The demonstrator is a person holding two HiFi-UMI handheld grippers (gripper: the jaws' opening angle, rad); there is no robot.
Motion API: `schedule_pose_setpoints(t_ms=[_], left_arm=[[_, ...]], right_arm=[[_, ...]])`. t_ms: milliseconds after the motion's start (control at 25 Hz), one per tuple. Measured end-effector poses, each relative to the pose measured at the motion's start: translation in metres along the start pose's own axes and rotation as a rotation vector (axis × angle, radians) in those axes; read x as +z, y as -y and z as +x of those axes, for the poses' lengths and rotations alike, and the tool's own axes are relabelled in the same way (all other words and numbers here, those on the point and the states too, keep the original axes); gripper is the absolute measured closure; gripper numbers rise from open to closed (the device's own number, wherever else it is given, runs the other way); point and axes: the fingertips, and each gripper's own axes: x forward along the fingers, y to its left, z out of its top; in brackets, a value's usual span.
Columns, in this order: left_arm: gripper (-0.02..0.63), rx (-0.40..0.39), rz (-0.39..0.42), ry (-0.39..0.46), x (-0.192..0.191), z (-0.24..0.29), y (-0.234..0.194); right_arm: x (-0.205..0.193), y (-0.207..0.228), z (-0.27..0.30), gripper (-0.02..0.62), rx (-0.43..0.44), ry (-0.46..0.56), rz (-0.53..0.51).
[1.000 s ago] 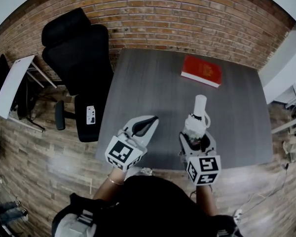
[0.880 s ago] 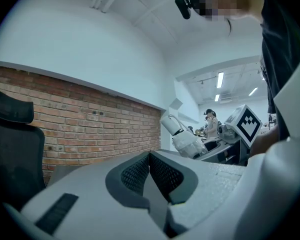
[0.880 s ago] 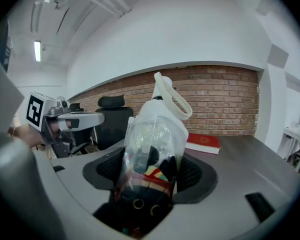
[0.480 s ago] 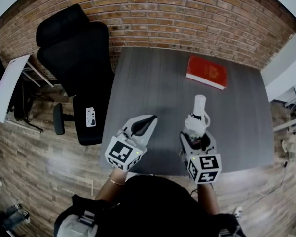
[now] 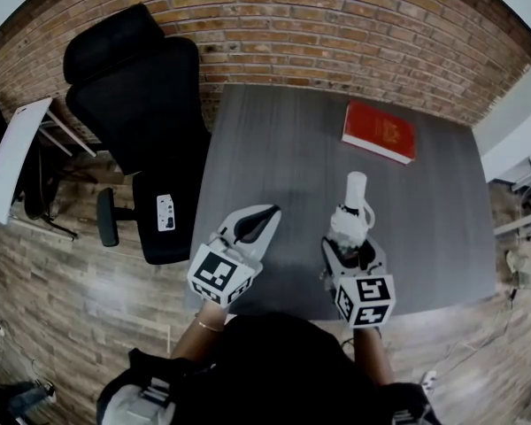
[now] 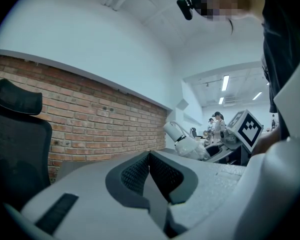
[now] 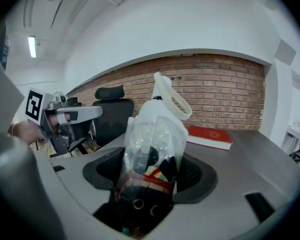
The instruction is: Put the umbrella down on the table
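R gripper (image 5: 349, 248) clamps the folded umbrella (image 5: 354, 204) by its near end, long axis pointing fwd over the table (image 5: 265, 149); L gripper (image 5: 258, 221), jaws together and empty, hovers alongside.

- Table (image 5: 274, 140): centre of scene, far edge against brick wall (image 5: 336, 25).
- Book (image 5: 379, 131): on table, far-right part, near wall.
- Office chair (image 5: 133, 96): left of table, just beside its left edge, backrest toward wall.
- Side desk (image 5: 18, 153): far left, beyond chair, well apart from table.
- Left gripper (image 5: 267, 215): over table's near-left part, left of right gripper (image 5: 350, 248).
- Right gripper: over table's near edge, right of centre.
- Umbrella (image 5: 354, 206): btwn right gripper's jaws, sticks out toward far side; book well apart, far-right of it.
- Person (image 5: 274, 361): at table's near side, behind both grippers.
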Motion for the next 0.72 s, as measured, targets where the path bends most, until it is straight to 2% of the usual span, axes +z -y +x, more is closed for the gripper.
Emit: schedule_pose_setpoints(t_ms=[720], left_arm=[[0.603,0.000,-0.013,-0.016,-0.012,0.003,-0.031]], right_arm=[[-0.020,-0.009,0.039,0.301,0.005,-0.089,0.015]])
